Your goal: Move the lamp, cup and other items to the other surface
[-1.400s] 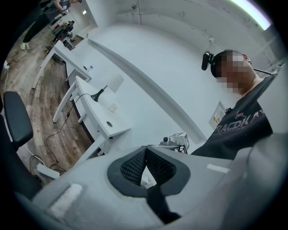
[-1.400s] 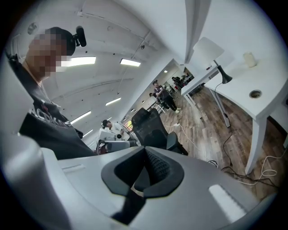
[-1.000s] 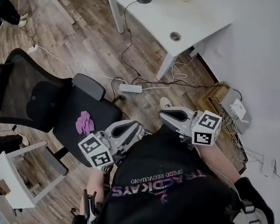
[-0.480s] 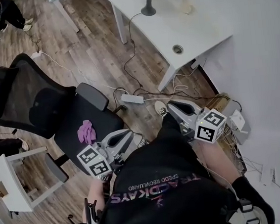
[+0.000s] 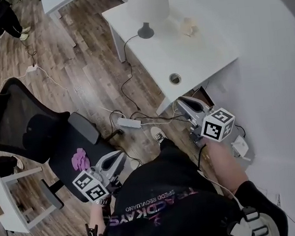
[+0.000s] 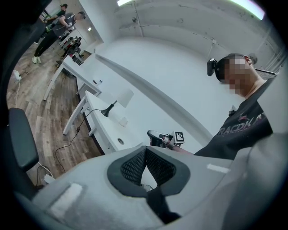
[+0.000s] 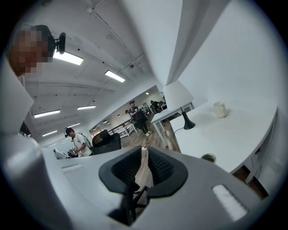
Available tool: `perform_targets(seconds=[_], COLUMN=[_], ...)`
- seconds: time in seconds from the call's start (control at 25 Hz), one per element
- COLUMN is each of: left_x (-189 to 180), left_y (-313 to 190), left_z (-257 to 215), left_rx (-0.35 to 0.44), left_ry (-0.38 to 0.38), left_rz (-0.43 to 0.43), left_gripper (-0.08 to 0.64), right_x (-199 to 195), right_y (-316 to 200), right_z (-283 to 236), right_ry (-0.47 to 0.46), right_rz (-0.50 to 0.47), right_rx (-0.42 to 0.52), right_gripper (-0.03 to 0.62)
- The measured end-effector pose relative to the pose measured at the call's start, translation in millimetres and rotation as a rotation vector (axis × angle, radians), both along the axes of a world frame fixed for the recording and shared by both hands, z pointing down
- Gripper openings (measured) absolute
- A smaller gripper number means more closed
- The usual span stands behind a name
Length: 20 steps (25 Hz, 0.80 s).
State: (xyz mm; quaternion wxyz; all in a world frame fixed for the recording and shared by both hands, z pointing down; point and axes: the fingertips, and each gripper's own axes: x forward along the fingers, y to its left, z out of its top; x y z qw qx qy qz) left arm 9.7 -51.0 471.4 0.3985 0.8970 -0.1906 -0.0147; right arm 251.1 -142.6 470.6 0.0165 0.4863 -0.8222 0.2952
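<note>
Reaching for the lamp [image 5: 148, 4], the right gripper [image 5: 184, 104], its empty jaws just easing apart, needed spreading wider; the left gripper [image 5: 117, 157] sat closed, empty

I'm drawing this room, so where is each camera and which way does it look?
Head view: on the person's head, looking steeply down at desk and chair; shows torso, left gripper, right gripper.
Left gripper view: on that gripper, facing the desk over closed jaws; shows the person's torso.
Right gripper view: on that gripper, facing lamp and cup over empty jaws just opened slightly.
Shared: all see the lamp.
</note>
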Motion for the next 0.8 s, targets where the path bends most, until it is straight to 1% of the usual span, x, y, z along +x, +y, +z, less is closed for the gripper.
perform_targets(seconds=[0.08, 0.2, 0.28, 0.36, 0.44, 0.6, 0.8], left_x=[13.6, 34.4, 45.3, 53.4, 59.9, 71.5, 74.9], left_y=[-10.2, -26.0, -39.1, -51.8, -63.0, -77.5, -84.3], left_z=[0.0, 3.5, 7.9, 11.8, 14.1, 20.2, 33.4], left_rx=[-0.007, -0.018, -0.025, -0.028, -0.032, -0.059, -0.106], left_ry=[-0.009, -0.023, -0.026, -0.028, -0.025, -0.018, -0.017], left_rz=[-0.004, -0.008, -0.026, -0.058, -0.092, -0.159, -0.256], left_gripper=[-0.003, -0.003, -0.003, -0.003, -0.003, -0.003, -0.003], right_x=[22.6, 61.3, 86.6, 108.3, 126.8, 164.9, 216.5], right_y=[-21.1, -53.8, -75.8, -95.2, -112.5, -145.9, -202.7], right_z=[0.9, 6.1, 12.8, 22.3, 34.3, 62.6, 95.8], right_ry=[0.011, 0.030, 0.051, 0.078, 0.104, 0.162, 0.247], right_rz=[0.029, 0.097, 0.138, 0.158, 0.163, 0.181, 0.242], right_rx=[-0.003, -0.008, -0.014, -0.027, -0.050, -0.126, -0.212], right_gripper=[0.051, 0.051, 0.052, 0.058, 0.078, 0.080, 0.083])
